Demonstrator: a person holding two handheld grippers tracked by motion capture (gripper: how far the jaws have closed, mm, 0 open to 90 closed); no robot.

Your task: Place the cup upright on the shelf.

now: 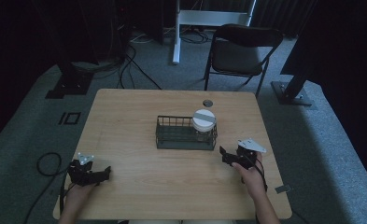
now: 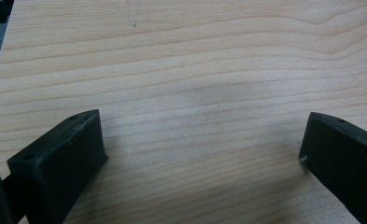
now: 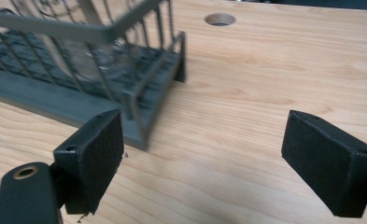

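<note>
Now both grippers sit wide open: the left gripper (image 1: 107, 171) by the tabletop's (image 1: 134, 186) near-left corner, the right gripper (image 1: 222, 152) just beside the basket (image 1: 183, 139) holding a jar (image 1: 203, 120).

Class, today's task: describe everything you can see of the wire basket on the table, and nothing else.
The wire basket is a low, dark grey-green rectangular tray with thin upright bars for walls, a top rail and a mesh floor; it looks like coated metal. It sits flat and upright near the middle of the wooden table, long side facing the person. A clear jar with a white lid stands in its right end. In the right gripper view its near corner lies just ahead of the open right gripper, untouched.
</note>
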